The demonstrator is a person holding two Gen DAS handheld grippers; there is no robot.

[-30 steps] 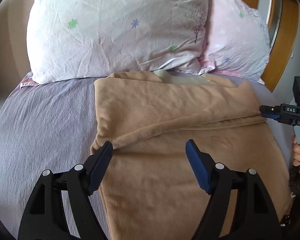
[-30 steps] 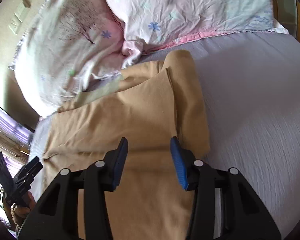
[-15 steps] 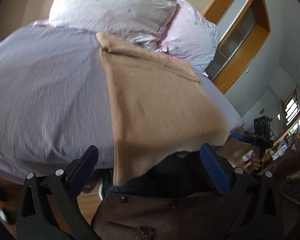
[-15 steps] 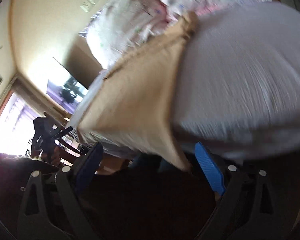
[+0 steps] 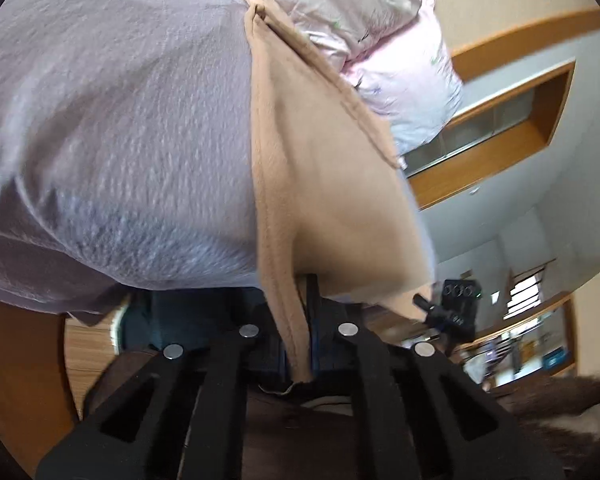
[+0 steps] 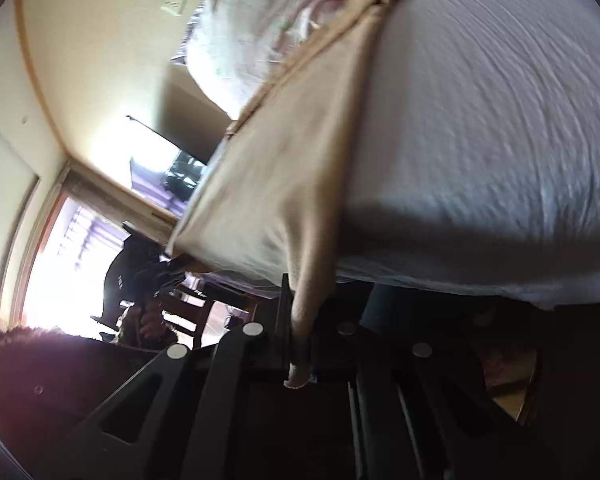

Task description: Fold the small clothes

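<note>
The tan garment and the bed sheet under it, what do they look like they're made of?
The tan garment looks like a soft, matte knit, perhaps fleece or jersey: it drapes limply, with a stitched hem along its edge where the left gripper pinches it. The bed sheet looks like thin, crinkled woven cotton, pale lilac, with a fine puckered texture. Neither fiber can be confirmed by sight.

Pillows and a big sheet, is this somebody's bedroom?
Most likely a bedroom: a bed in a lilac sheet, two flowery pillows at its head, and a tan garment spread on it for folding.
</note>
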